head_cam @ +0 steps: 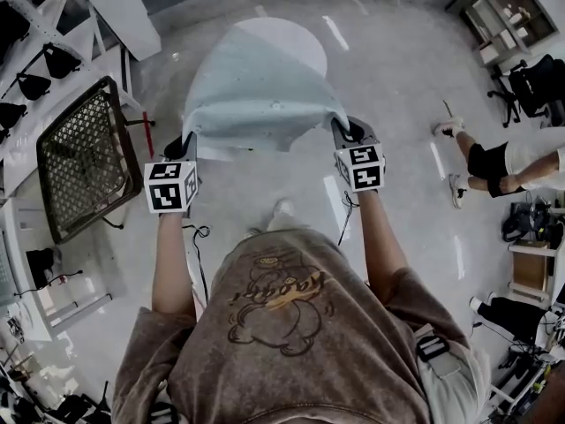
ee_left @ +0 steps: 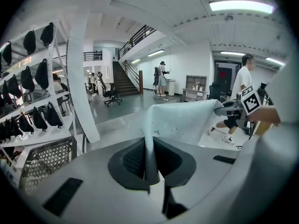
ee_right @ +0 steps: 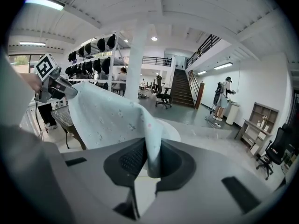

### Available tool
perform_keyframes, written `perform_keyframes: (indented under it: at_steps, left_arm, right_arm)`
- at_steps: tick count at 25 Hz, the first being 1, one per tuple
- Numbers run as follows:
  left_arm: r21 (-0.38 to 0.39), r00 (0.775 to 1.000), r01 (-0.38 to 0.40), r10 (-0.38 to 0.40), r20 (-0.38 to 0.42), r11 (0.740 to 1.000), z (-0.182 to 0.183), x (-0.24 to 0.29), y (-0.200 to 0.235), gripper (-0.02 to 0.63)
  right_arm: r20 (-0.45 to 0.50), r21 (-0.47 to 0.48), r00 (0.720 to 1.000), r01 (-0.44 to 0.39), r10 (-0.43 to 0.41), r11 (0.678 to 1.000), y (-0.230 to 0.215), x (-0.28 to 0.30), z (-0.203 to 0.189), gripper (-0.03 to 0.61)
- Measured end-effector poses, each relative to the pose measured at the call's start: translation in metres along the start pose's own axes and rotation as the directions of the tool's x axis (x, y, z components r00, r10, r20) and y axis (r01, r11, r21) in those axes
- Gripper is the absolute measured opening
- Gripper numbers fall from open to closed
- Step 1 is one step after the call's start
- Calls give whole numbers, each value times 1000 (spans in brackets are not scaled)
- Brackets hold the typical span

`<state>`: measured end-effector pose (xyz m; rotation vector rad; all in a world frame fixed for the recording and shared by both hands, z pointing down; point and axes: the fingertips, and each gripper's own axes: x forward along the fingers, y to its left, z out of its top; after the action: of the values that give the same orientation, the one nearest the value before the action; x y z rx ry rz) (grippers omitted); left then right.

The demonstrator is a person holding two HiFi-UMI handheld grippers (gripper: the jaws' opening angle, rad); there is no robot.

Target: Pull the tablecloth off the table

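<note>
A pale blue tablecloth (head_cam: 260,91) with small flower print hangs stretched between my two grippers, above a round white table (head_cam: 305,42) whose far edge shows bare. My left gripper (head_cam: 184,145) is shut on the cloth's left corner (ee_left: 150,143). My right gripper (head_cam: 346,132) is shut on the right corner (ee_right: 153,146). In the left gripper view the tablecloth (ee_left: 187,120) spreads away to the right gripper (ee_left: 233,107). Seen from the right gripper, the tablecloth (ee_right: 112,118) runs off toward the left gripper (ee_right: 63,88). The cloth hides most of the tabletop.
A black mesh chair (head_cam: 84,157) stands at my left, beside white shelving (head_cam: 35,69) with black bags. A seated person's legs (head_cam: 494,162) are at the right. A white pillar (ee_left: 81,85) and stairs (ee_left: 126,78) lie beyond.
</note>
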<state>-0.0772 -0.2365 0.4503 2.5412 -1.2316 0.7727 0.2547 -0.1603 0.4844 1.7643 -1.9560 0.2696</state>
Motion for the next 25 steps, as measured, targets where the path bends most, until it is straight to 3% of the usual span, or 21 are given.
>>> perform_keyframes:
  at_steps: [14,25]
  left_arm:
    - [7,999,36,-36,31,999,-33,-49,1,32]
    - [-33,1000,2,-1,29,999,-40,-70,-1,32]
  right_arm:
    - [-6,4,1000,21,-21,1000,48,-49,-12,52]
    - [20,-10,1000,-15,15,1000,56,-60,-8,48]
